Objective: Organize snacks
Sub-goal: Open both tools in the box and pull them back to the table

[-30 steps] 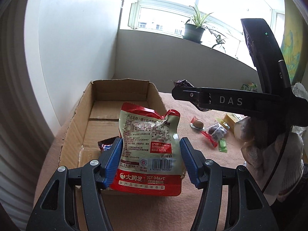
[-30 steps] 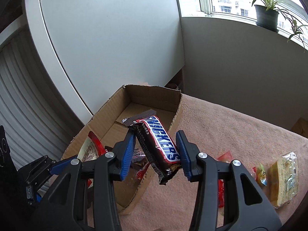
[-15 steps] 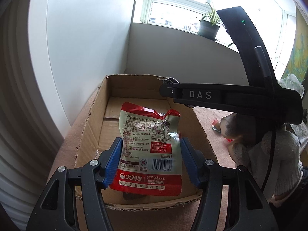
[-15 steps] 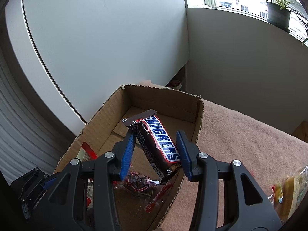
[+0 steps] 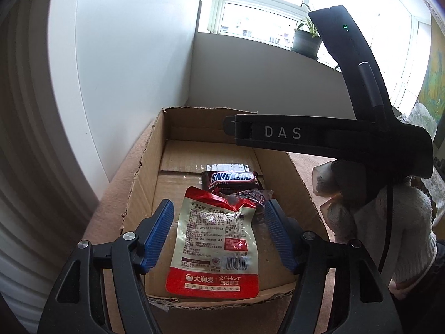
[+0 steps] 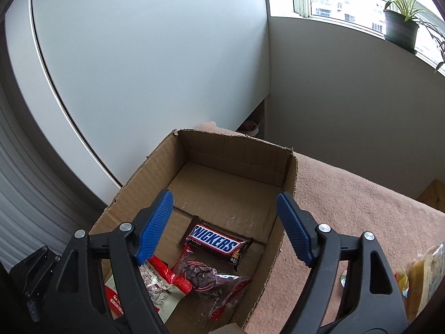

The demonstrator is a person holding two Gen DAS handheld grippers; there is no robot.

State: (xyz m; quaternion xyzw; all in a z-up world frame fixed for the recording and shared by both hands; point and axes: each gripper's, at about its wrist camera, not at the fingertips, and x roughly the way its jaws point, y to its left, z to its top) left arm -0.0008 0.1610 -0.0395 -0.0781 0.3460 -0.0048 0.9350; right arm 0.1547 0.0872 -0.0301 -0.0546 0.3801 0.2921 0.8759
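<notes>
An open cardboard box [image 5: 141,167] [image 6: 236,150] stands on a pink cloth. Inside lie a Snickers bar [image 5: 232,179] [image 6: 215,241], a clear wrapper with a dark cake [image 6: 200,272] [image 5: 250,196], and a red and cream snack pouch [image 5: 215,247] [image 6: 160,286]. My left gripper [image 5: 218,236] is open above the box's near end, fingers apart on either side of the pouch, which lies in the box. My right gripper [image 6: 224,226] is open and empty above the box, over the Snickers bar. Its black body [image 5: 319,136] shows in the left wrist view.
A white cabinet panel [image 6: 153,69] and grey wall [image 6: 347,105] stand close behind the box. A potted plant [image 6: 400,25] sits on the windowsill. More wrapped snacks [image 6: 422,281] lie on the pink cloth [image 6: 361,217] right of the box.
Both grippers have opened. The Snickers bar dropped from the right gripper into the box. The pouch left the left gripper's hold and lies in the box.
</notes>
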